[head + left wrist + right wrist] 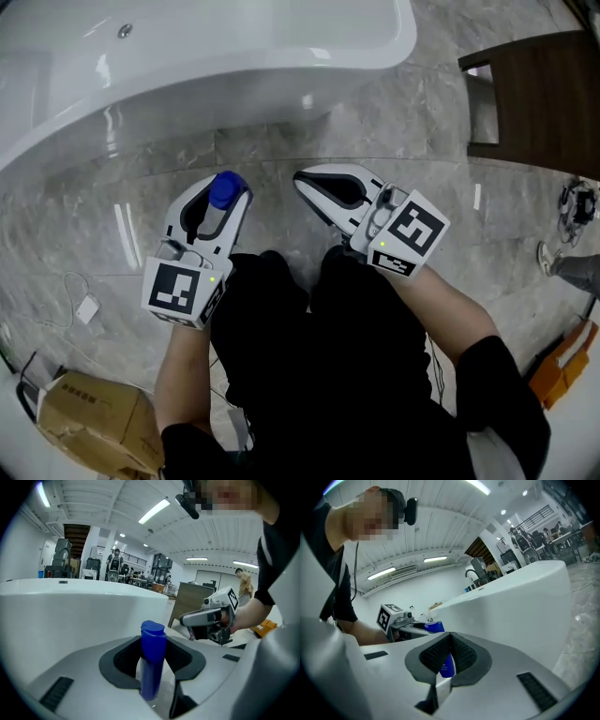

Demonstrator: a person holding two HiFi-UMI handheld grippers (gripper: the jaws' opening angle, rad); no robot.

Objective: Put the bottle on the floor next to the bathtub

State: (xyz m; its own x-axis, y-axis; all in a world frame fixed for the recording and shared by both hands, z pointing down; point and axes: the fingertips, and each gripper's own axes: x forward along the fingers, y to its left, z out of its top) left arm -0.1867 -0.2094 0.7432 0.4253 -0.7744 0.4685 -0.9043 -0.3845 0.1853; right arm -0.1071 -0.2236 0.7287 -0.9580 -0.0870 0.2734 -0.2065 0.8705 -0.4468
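Note:
A blue bottle (pixel 226 190) with a blue cap stands upright between the jaws of my left gripper (pixel 223 199), which is shut on it. It sits low over the grey marble floor (pixel 422 122), just in front of the white bathtub (pixel 234 47). In the left gripper view the bottle (pixel 152 660) fills the gap between the black pads, with the bathtub wall (pixel 70 616) right behind it. Whether its base touches the floor is hidden. My right gripper (pixel 306 181) hovers to the right of the bottle, shut with nothing in it; its jaws meet in the right gripper view (pixel 449 637).
A brown cabinet (pixel 539 103) stands at the right. A cardboard box (pixel 94 422) lies at the lower left, with a white charger and cable (pixel 87 309) near it. An orange item (pixel 562 361) and a shoe (pixel 561 264) are at the far right.

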